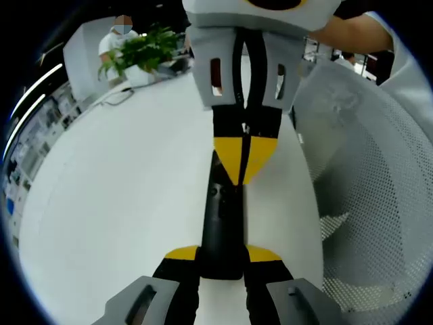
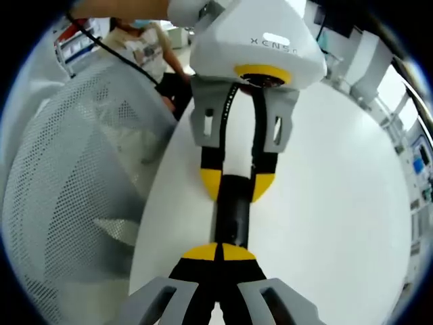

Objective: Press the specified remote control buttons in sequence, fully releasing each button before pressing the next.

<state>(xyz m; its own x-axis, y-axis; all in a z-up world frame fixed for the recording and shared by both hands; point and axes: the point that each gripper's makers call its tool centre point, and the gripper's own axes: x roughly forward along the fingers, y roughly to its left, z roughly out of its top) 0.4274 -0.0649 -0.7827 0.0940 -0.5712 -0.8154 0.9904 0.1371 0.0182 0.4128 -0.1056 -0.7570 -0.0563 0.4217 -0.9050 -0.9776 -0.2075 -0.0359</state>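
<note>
A black remote control [image 1: 220, 227] is lying lengthwise on the white bench [image 1: 122, 203], and the left hand-held gripper [image 1: 220, 257] is clamping its near end between yellow-tipped jaws. The right hand-held gripper [image 2: 218, 254] is pressing down on the remote's opposite end with its jaws closed together, tips touching. A white mesh basket [image 2: 74, 176] is sitting just beside the remote.

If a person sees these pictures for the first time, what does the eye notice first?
First, the black remote control on the white table, clamped at one end by the left gripper. The right gripper comes from the opposite side, its yellow-tipped fingers closed together over the remote. Beside them stands a white mesh basket.
</note>
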